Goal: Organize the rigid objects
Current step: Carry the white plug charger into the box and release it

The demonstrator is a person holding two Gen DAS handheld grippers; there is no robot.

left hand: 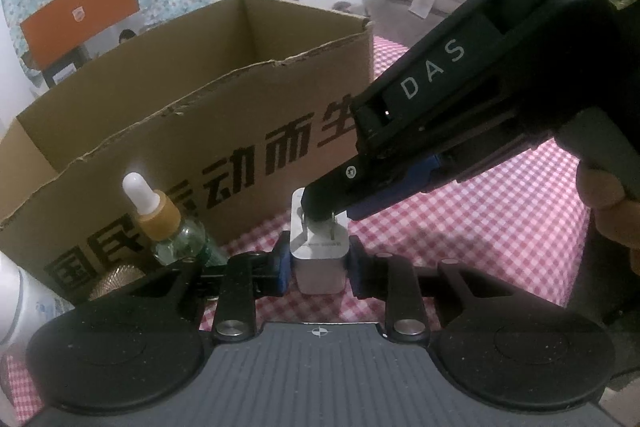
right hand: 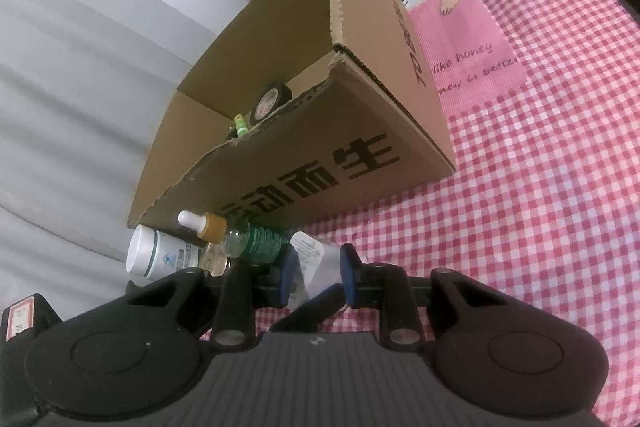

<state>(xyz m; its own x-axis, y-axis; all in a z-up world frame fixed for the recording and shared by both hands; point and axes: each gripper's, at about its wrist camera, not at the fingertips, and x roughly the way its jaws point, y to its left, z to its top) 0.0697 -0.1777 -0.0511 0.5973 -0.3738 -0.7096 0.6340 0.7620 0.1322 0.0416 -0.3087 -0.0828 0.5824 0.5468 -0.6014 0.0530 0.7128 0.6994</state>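
A white plug-in charger [left hand: 319, 269] with two metal prongs sits just above the pink checked cloth [left hand: 480, 227]. My left gripper [left hand: 319, 267] is shut on its body, a blue pad pressed on each side. From the upper right, my right gripper [left hand: 320, 213] reaches its prong end. In the right wrist view the charger [right hand: 316, 257] sits between the blue pads of my right gripper [right hand: 318, 269], which touch both its sides. One black finger [right hand: 312, 311] of the left gripper shows just below it.
An open cardboard box [left hand: 240, 131] stands right behind, with a black tape roll [right hand: 270, 103] and a small green-capped item [right hand: 240, 125] inside. A dropper bottle [left hand: 154, 211], a green-labelled bottle [right hand: 256, 243] and a white jar [right hand: 160, 257] lie at its front left. A hand [left hand: 608, 203] holds the right gripper.
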